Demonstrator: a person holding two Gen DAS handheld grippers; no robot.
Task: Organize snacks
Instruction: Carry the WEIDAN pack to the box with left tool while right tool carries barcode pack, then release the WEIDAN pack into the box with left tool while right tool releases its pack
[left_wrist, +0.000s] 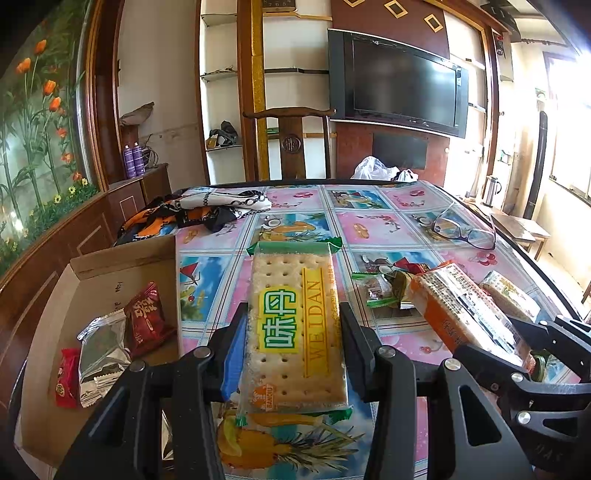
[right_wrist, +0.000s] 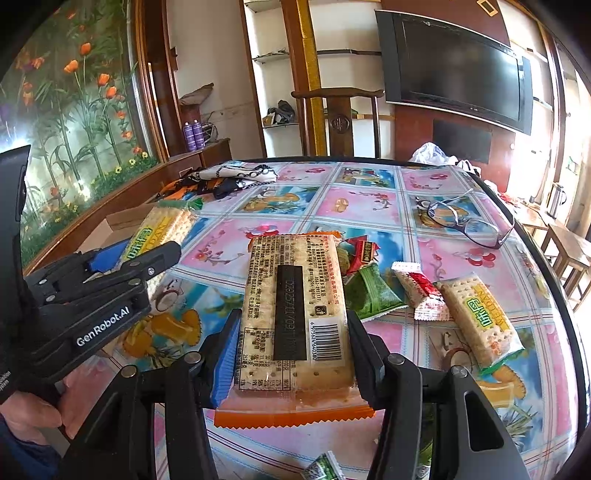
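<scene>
1. Green cracker pack (left_wrist: 295, 328): clamped by its long edges in the left gripper (left_wrist: 293, 354), held up over the table (left_wrist: 388, 218), just right of the box (left_wrist: 110, 280).
2. Orange cracker pack (right_wrist: 295, 317): same grip in the right gripper (right_wrist: 293, 354), label side down, barcode up.
3. Handling, my read: light, flat, stiff as a slab but crackers snap easily; film is slick. Edge grip mid-length looks right; keep the squeeze gentle.
4. Both jaws part-open, closed onto their packs, pads pressing the sides.
5. Box already holds a red packet (left_wrist: 147, 317), a silver one (left_wrist: 101, 354), another red (left_wrist: 66, 380).
6. Loose snacks (right_wrist: 373, 288) and a second green pack (right_wrist: 480, 317) remain on the table right of the orange pack; glasses (right_wrist: 465, 221) beyond.
</scene>
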